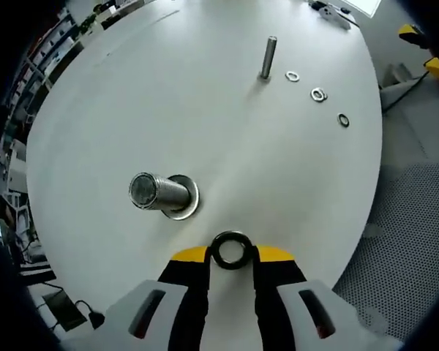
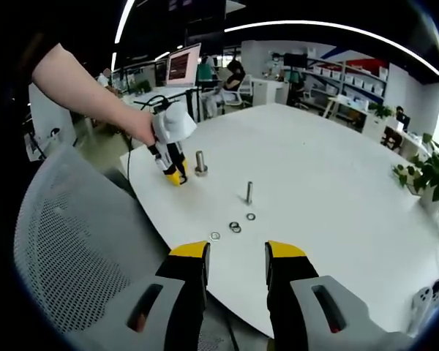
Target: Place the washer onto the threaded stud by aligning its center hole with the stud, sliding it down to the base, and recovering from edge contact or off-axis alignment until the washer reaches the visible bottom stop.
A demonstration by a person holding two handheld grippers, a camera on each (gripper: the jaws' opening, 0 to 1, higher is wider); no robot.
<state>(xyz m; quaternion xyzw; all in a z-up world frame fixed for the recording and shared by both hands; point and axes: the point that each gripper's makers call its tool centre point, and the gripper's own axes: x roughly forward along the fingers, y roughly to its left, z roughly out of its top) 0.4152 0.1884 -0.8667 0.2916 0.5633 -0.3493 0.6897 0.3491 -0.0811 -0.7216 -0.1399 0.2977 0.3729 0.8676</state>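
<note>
Two tools differ: the left tool (image 1: 232,257) pinches a washer (image 1: 231,249) beside the stud (image 1: 158,192), the right tool (image 2: 236,256) gapes empty above the tabletop (image 2: 329,175).

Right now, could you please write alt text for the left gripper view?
The left gripper holds a dark washer between its yellow tips, just short of a thick threaded stud on a white table. Farther off stand a thinner stud and three loose washers.

Both tongs share one build: the left tongs (image 1: 232,252) and the right tongs (image 2: 236,254) have black jaws capped with yellow tips, set in pale grey housings with dark oval slots showing red inside. The person's forearm (image 2: 80,84) is bare, no sleeve.
</note>
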